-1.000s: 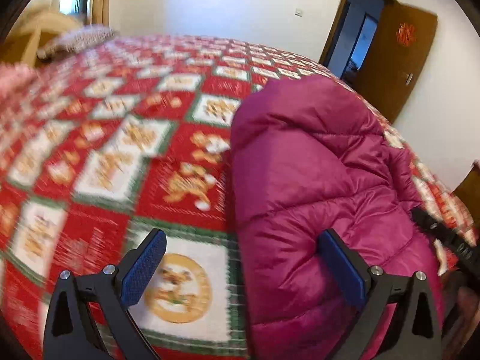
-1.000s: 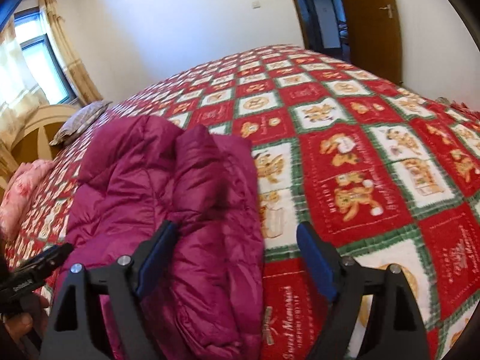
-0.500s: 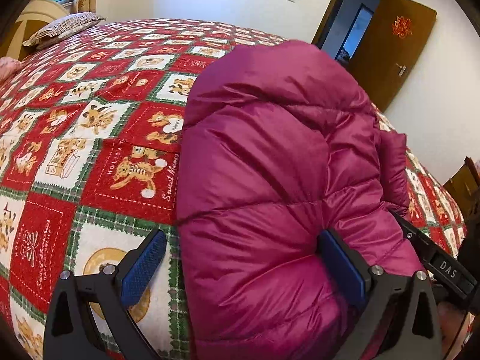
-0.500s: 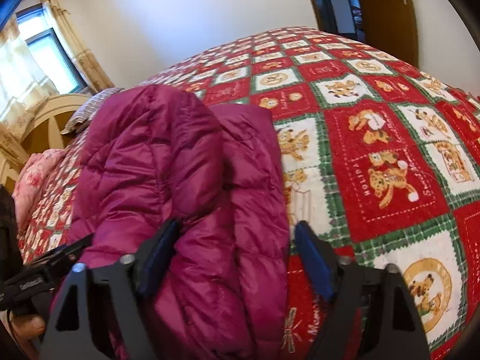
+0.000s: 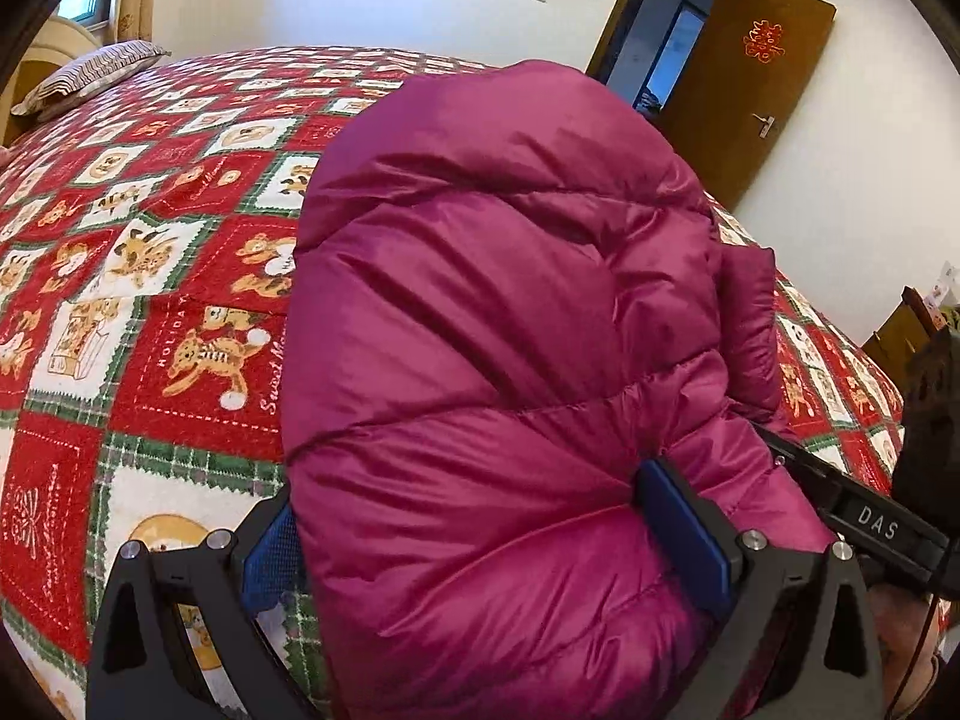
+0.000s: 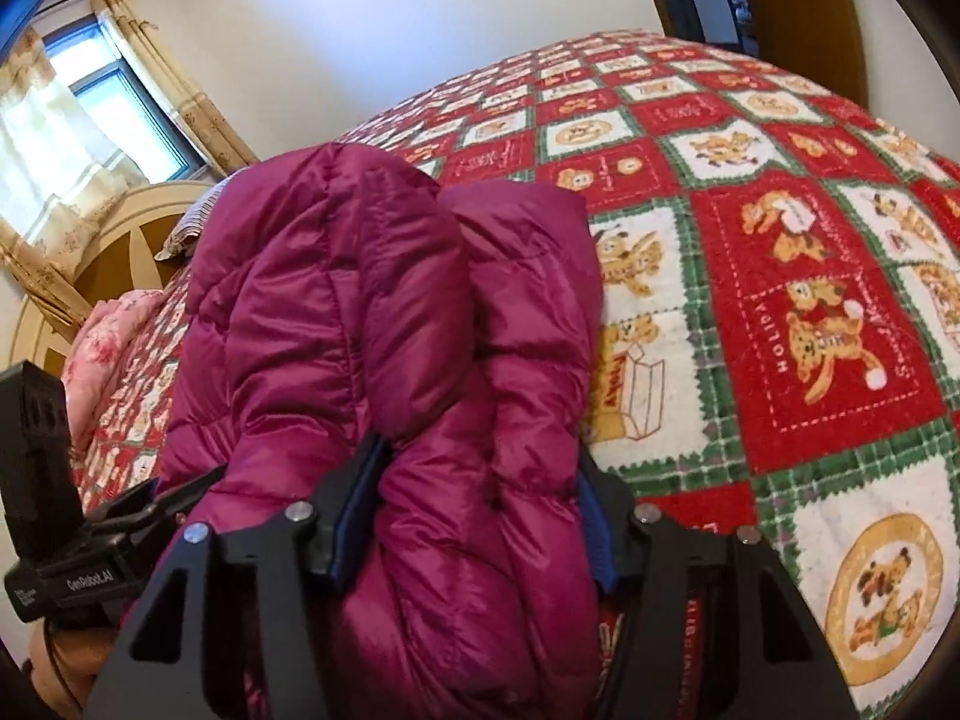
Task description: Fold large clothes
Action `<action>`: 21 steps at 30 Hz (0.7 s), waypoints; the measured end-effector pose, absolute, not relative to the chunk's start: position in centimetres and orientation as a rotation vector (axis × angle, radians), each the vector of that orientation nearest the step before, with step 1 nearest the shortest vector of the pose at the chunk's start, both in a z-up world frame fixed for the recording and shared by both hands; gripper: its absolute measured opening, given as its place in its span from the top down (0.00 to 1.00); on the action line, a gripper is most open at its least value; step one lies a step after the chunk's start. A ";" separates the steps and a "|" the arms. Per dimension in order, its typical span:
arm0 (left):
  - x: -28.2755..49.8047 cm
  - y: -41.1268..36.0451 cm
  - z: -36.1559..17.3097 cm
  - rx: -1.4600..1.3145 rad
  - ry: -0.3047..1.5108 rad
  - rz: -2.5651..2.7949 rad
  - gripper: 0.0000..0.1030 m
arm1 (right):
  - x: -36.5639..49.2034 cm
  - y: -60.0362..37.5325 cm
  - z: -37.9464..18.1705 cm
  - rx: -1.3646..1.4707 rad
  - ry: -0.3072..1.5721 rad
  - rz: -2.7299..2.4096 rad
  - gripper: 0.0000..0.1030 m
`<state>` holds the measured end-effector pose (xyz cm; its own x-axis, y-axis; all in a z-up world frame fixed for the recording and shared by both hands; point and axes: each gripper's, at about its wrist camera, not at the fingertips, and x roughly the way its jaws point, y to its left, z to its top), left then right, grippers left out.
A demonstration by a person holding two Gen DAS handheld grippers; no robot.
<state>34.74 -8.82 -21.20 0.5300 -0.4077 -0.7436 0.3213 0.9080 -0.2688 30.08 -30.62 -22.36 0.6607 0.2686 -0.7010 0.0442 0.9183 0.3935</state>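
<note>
A magenta puffer jacket [image 5: 510, 330] lies folded in a thick bundle on the bed; it also shows in the right wrist view [image 6: 390, 330]. My left gripper [image 5: 492, 534] has its jaws wide on either side of the bundle's near left end, with padding bulging between the blue pads. My right gripper [image 6: 474, 522] is closed in on the near right end, its pads pressing the puffy fabric. Each gripper's body shows at the edge of the other's view.
The bed carries a red, green and white holiday quilt [image 6: 780, 312]. A striped pillow [image 5: 90, 78] and a pink pillow [image 6: 108, 336] lie by the wooden headboard [image 6: 102, 240]. A brown door [image 5: 762, 90] stands open at the far side.
Both grippers moved forward onto the jacket bundle. The right jaws narrowed onto the fabric. The left jaws now straddle the bundle's end instead of its edge.
</note>
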 end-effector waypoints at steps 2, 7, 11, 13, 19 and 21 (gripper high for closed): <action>34.6 -9.0 -21.0 -0.095 0.902 -0.447 0.09 | 30.2 -31.0 -22.5 0.431 0.847 0.142 0.40; 33.0 -9.7 -20.4 -0.054 0.859 -0.451 0.23 | 29.6 -30.4 -22.3 0.418 0.827 0.184 0.63; 33.3 -10.1 -20.6 -0.025 0.865 -0.404 0.23 | 30.1 -29.9 -22.4 0.392 0.846 0.152 0.61; 33.2 -10.6 -20.5 -0.007 0.868 -0.382 0.23 | 30.2 -29.4 -22.4 0.360 0.845 0.136 0.59; 33.4 -10.5 -20.9 -0.007 0.875 -0.359 0.19 | 30.3 -28.9 -22.3 0.320 0.842 0.111 0.57; 33.5 -10.5 -21.0 -0.003 0.874 -0.362 0.20 | 30.3 -28.9 -22.3 0.314 0.842 0.108 0.58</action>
